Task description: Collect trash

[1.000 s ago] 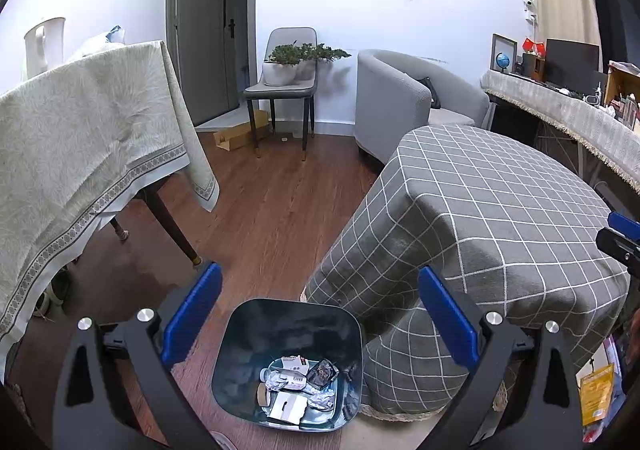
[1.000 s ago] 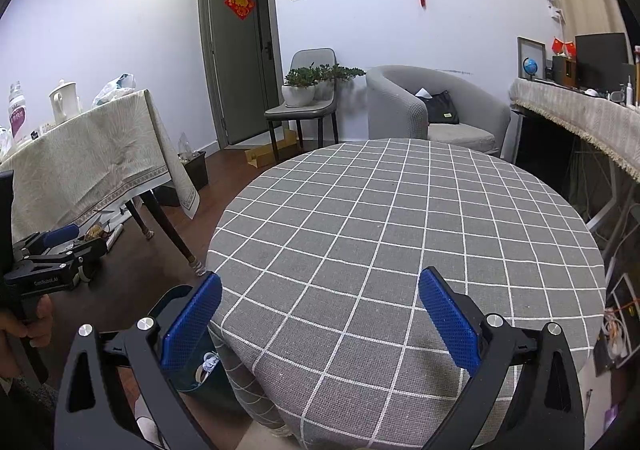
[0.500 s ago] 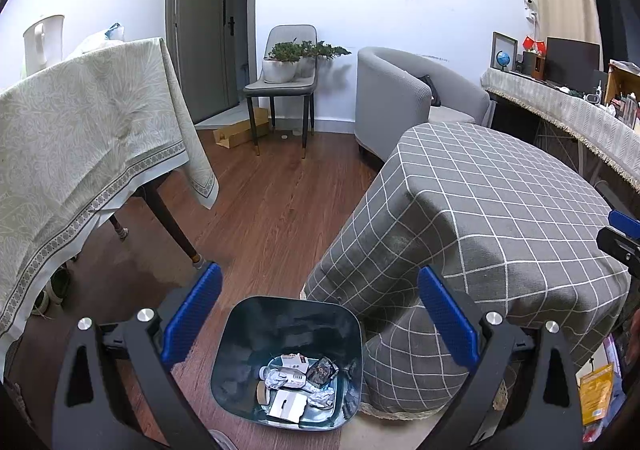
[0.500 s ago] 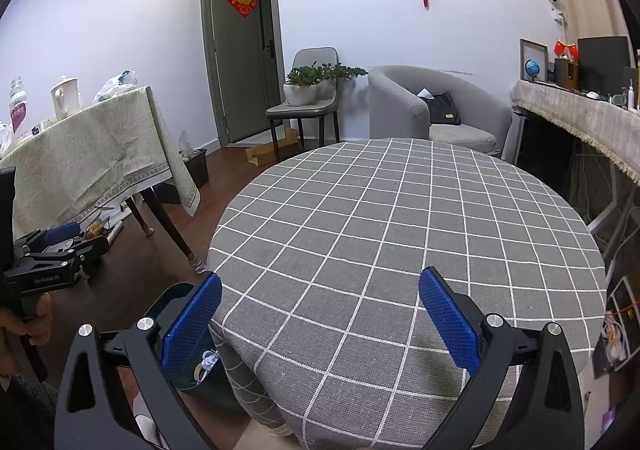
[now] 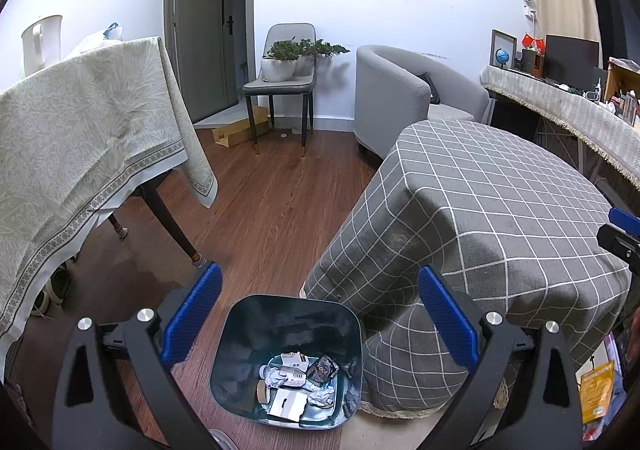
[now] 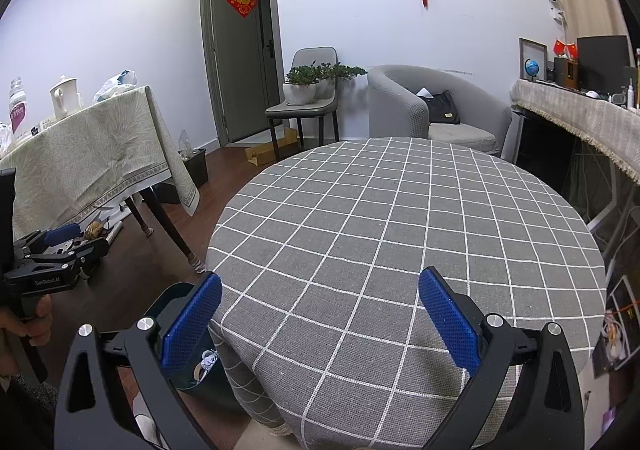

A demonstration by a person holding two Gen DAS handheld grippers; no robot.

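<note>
The left gripper (image 5: 318, 314) hangs with its blue fingers (image 5: 192, 316) spread wide and nothing between them. Below and between those fingers stands the dark bin (image 5: 288, 360) on the wood floor, touching the hanging cloth of the round table (image 5: 500, 210); the trash (image 5: 298, 378) lies in its bottom, crumpled foil, a white card and what may be a small carton. The right gripper (image 6: 320, 314) is likewise released, empty, over the checked tablecloth (image 6: 400, 218), the bin's rim (image 6: 176, 292) just behind its left finger.
</note>
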